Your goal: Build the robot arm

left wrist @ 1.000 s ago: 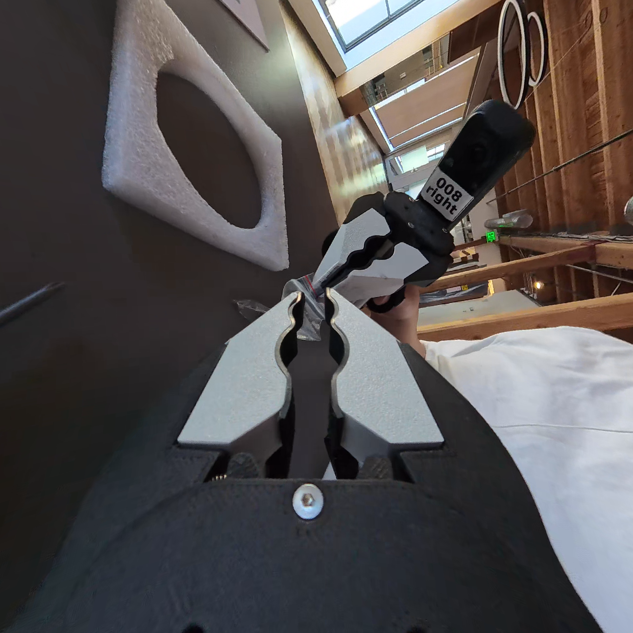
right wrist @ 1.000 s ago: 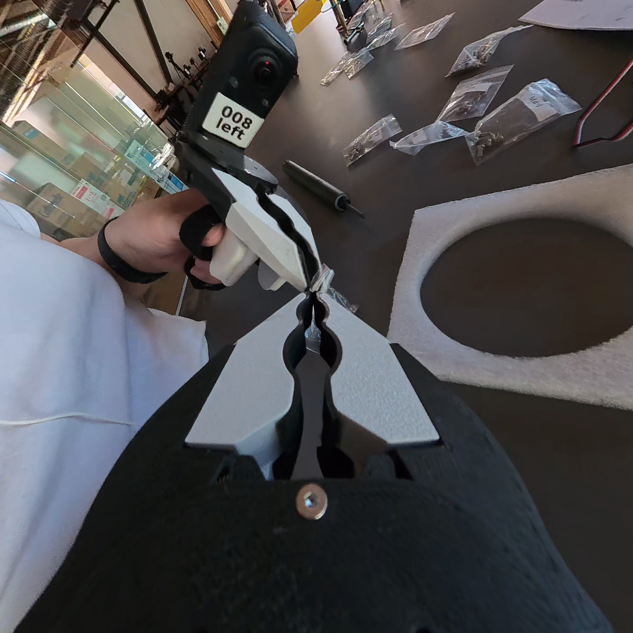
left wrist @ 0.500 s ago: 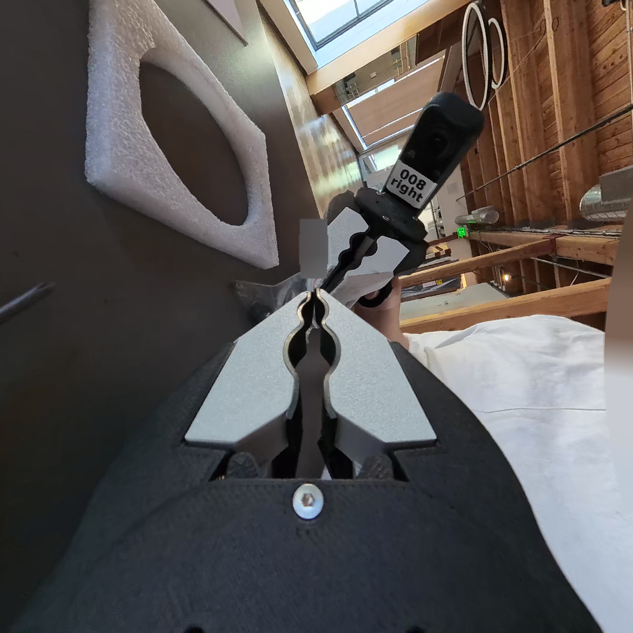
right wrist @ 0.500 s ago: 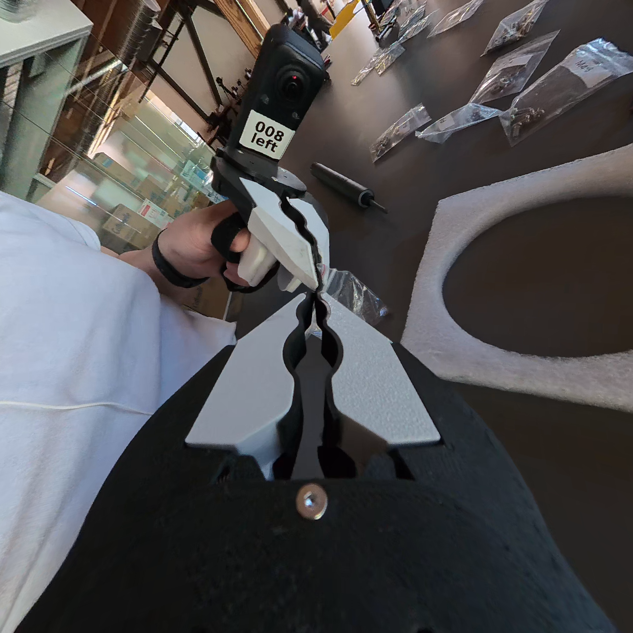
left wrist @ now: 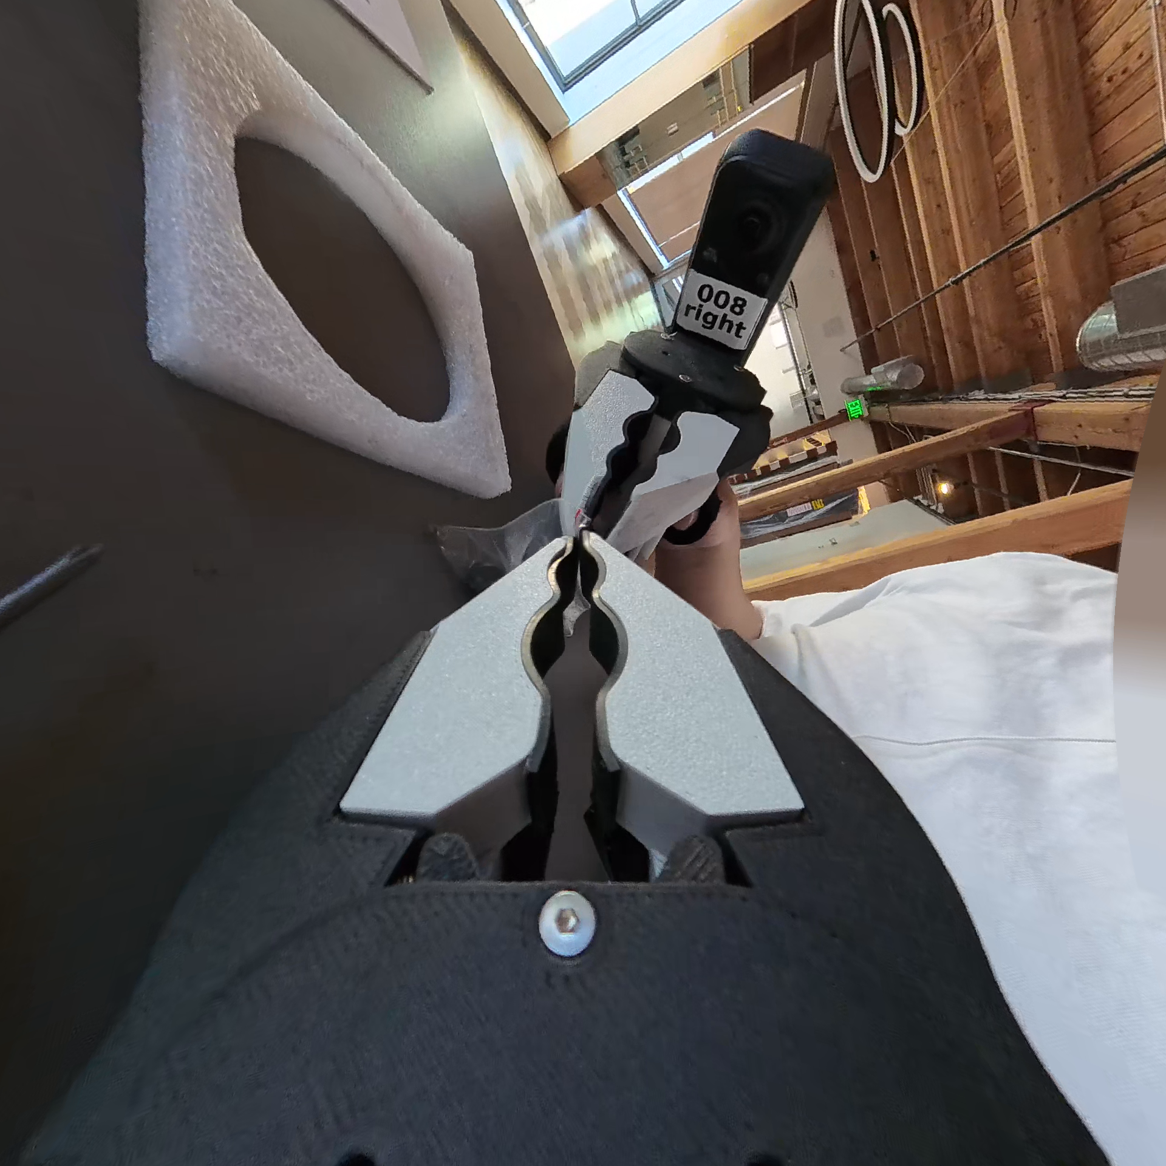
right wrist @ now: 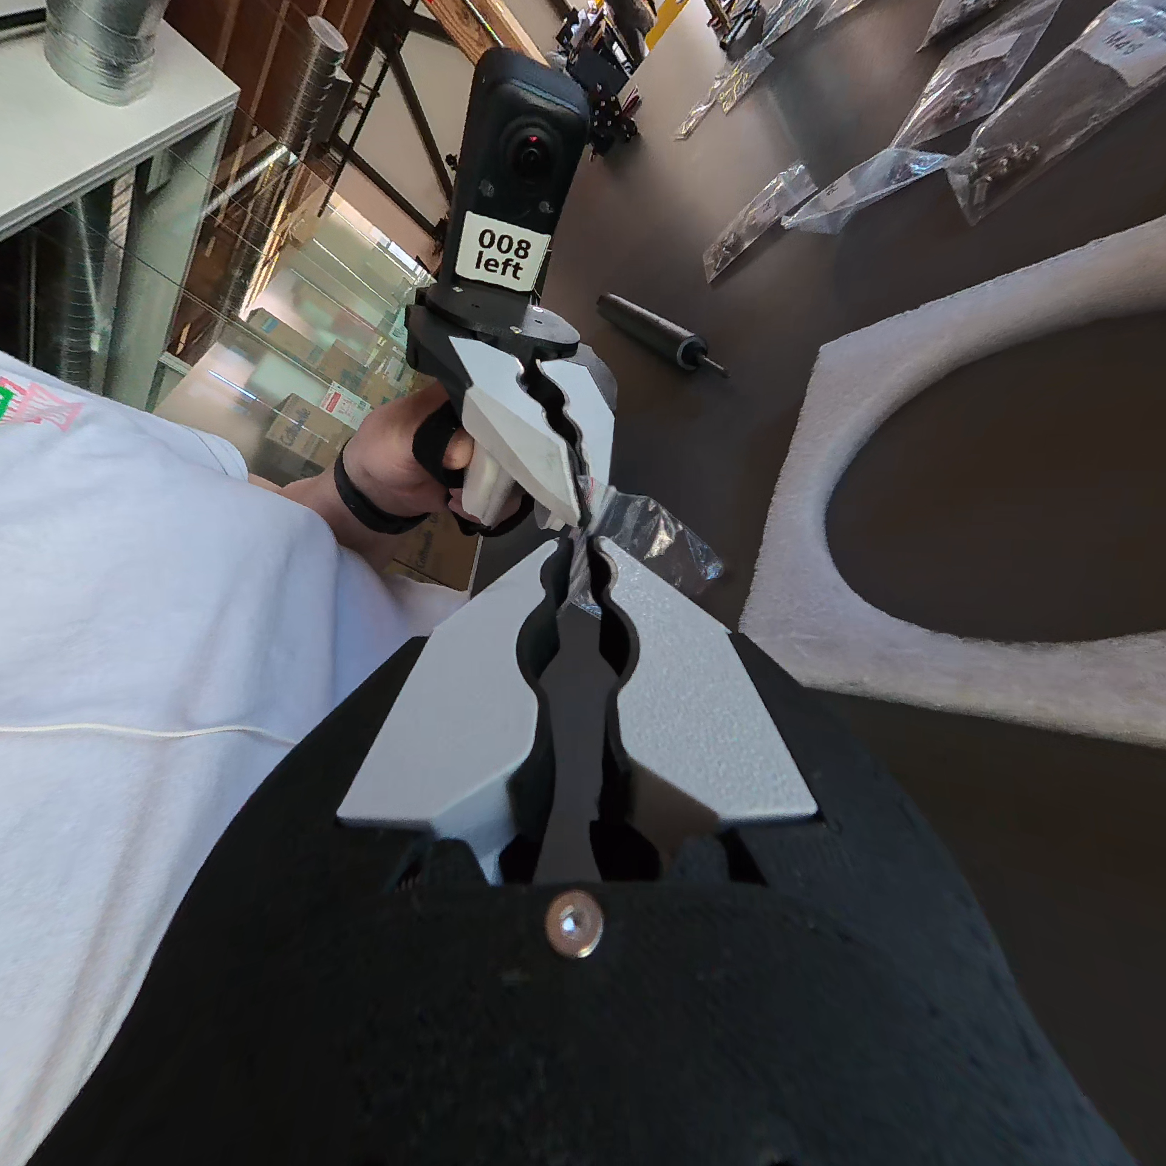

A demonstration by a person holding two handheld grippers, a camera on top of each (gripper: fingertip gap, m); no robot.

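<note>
A small clear plastic bag [right wrist: 650, 536] hangs in the air above the dark table, pinched at its top edge by both grippers. My left gripper [left wrist: 579, 541] is shut on the bag [left wrist: 505, 542]; it also shows in the right wrist view [right wrist: 583, 511]. My right gripper [right wrist: 583, 546] is shut on the same edge, tip to tip with the left; it also shows in the left wrist view [left wrist: 590, 512]. The bag's body trails off toward the white foam frame.
A white foam frame [right wrist: 820, 568] with a round hole lies on the dark table [right wrist: 946, 820]; it also shows in the left wrist view [left wrist: 208, 265]. A black screwdriver [right wrist: 656, 331] and several small clear bags of parts [right wrist: 984, 145] lie farther off. A person in a white shirt [right wrist: 126, 631] holds both grippers. My two grippers' fingertips are within a few centimetres of each other.
My left gripper has closed on the bag's edge beside the right gripper. Both grippers have lifted a little, and the bag now spreads out more between them and the foam.
</note>
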